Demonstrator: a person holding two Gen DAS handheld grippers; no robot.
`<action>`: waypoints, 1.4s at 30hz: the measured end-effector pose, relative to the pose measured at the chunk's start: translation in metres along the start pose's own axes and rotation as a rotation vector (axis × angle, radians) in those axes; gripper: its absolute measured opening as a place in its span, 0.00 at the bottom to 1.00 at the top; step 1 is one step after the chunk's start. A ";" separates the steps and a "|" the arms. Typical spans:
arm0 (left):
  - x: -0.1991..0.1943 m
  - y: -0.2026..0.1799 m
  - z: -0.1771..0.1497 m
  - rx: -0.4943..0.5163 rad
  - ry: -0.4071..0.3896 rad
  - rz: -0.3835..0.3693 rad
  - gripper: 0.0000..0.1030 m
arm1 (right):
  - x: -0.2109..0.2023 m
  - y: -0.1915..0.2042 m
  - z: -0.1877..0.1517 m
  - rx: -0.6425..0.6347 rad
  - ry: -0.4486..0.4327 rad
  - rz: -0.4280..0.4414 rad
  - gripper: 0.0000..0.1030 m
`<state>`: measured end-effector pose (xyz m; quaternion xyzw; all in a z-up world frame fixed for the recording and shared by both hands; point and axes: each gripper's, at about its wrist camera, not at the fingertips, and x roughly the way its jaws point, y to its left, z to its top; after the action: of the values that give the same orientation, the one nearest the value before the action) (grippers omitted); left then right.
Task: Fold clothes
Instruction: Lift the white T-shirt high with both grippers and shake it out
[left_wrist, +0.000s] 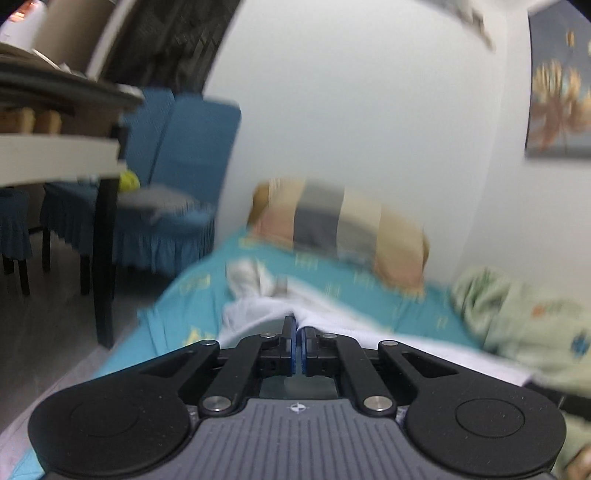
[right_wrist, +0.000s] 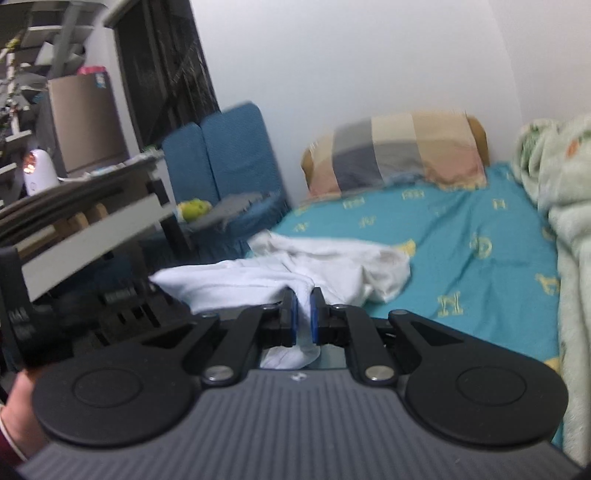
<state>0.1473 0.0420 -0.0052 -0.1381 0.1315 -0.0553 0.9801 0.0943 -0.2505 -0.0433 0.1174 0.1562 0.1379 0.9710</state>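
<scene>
A white garment (right_wrist: 332, 258) lies crumpled on the teal bedsheet (right_wrist: 480, 229). My right gripper (right_wrist: 303, 295) is shut on a fold of the white garment, with cloth bunched between the blue pads and hanging below them. My left gripper (left_wrist: 298, 325) is shut on an edge of the same white garment (left_wrist: 258, 314), which stretches away to both sides over the bed. The left wrist view is blurred by motion. The left gripper's body also shows at the left edge of the right wrist view (right_wrist: 122, 299).
A patchwork pillow (right_wrist: 399, 151) lies at the head of the bed by the white wall. A pale green blanket (right_wrist: 565, 221) is heaped along the right side. Blue-covered chairs (right_wrist: 229, 155) and a dark table (right_wrist: 92, 206) stand to the left.
</scene>
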 end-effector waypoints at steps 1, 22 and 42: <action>-0.011 -0.003 0.009 -0.011 -0.033 0.000 0.02 | -0.011 0.009 0.004 -0.009 -0.030 0.006 0.10; -0.284 -0.110 0.241 0.132 -0.406 -0.183 0.02 | -0.225 0.104 0.194 -0.178 -0.447 0.009 0.09; -0.526 -0.185 0.327 0.155 -0.583 -0.296 0.02 | -0.376 0.165 0.258 -0.284 -0.678 0.019 0.09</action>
<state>-0.2813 0.0252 0.4787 -0.0907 -0.1806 -0.1652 0.9653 -0.2003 -0.2581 0.3414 0.0217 -0.1963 0.1204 0.9729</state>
